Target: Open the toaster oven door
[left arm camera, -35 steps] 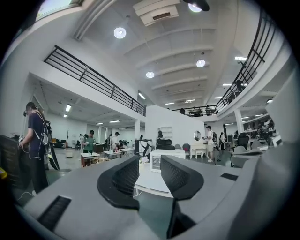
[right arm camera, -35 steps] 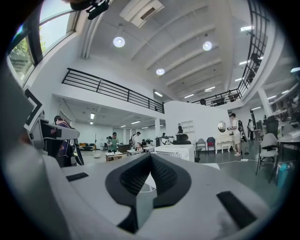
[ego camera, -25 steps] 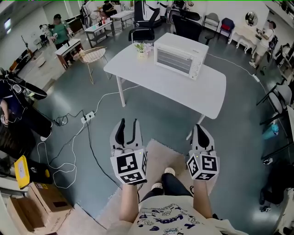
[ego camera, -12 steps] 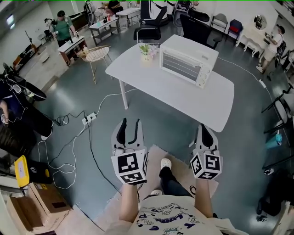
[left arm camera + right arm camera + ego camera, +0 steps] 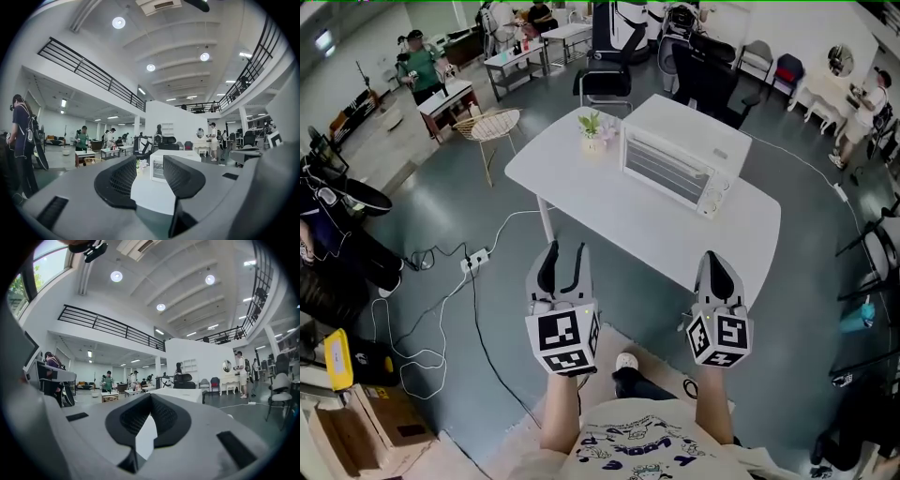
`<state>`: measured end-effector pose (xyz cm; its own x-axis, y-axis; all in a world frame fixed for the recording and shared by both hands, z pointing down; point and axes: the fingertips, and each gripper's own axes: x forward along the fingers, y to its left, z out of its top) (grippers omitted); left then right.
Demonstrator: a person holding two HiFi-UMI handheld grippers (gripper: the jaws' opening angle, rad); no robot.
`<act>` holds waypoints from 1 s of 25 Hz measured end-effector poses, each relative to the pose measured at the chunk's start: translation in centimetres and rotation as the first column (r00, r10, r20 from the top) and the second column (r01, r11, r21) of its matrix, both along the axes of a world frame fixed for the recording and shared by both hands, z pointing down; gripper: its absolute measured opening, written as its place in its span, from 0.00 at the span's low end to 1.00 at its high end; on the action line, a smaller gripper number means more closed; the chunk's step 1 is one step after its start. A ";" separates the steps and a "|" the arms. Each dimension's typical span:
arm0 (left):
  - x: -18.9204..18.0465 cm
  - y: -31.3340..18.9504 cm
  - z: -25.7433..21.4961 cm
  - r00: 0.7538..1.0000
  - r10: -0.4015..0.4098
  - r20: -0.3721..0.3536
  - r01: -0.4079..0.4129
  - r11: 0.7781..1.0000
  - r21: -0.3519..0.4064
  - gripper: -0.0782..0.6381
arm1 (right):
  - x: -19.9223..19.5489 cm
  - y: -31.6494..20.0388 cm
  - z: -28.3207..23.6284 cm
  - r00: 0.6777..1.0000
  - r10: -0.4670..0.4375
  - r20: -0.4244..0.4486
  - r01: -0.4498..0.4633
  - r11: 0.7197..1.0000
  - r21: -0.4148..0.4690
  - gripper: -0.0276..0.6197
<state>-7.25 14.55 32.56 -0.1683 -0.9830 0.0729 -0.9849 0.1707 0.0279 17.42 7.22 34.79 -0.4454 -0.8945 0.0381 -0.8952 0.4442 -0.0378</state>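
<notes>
Grippers first: the left gripper (image 5: pixel 563 249) points level toward a white table (image 5: pixel 609 225). It sits just off the table's near edge, over grey floor (image 5: pixel 441 206), touching nothing. Its jaws have just been opening & now stand wide apart w/ nothing btw them. In the left gripper view the table top shows thru the gap.

The right gripper (image 5: pixel 713 257) is held alongside, also level. In the head view its tips show against the table's near edge, toward the right end; contact can't be told. Its jaw tips meet, closed on nothing. Only a sliver of table shows thru the hollow behind the tips.

Toaster oven (image 5: pixel 675 155): white, boxy, on the table's far half, right of centre, set at an angle. Its glass door (image 5: pixel 664 173) faces the table's near side & is shut, upright. Knobs (image 5: pixel 713 197) sit at the door's right end. Both grippers are well apart from it.

- Small potted plant (image 5: pixel 592 125): on the table's far-left part, just beside the oven.
- Black office chair (image 5: pixel 602 80): behind the table.
- Round wicker seat (image 5: pixel 492 122): off the table's left end.
- Power strip (image 5: pixel 474 261) w/ white cable: on the floor, near-left of the table.
- Pale rug (image 5: pixel 623 337): under the person's shoe (image 5: pixel 625 360), on the table's near side.
- Other people (image 5: pixel 411 66): at desks well beyond the table.
</notes>
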 end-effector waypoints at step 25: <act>-3.2 -20.1 2.2 1.000 -0.009 -0.014 0.008 0.999 -0.052 0.36 | -2.1 -20.5 1.0 1.000 0.018 0.012 -0.018 1.000 -0.021 0.04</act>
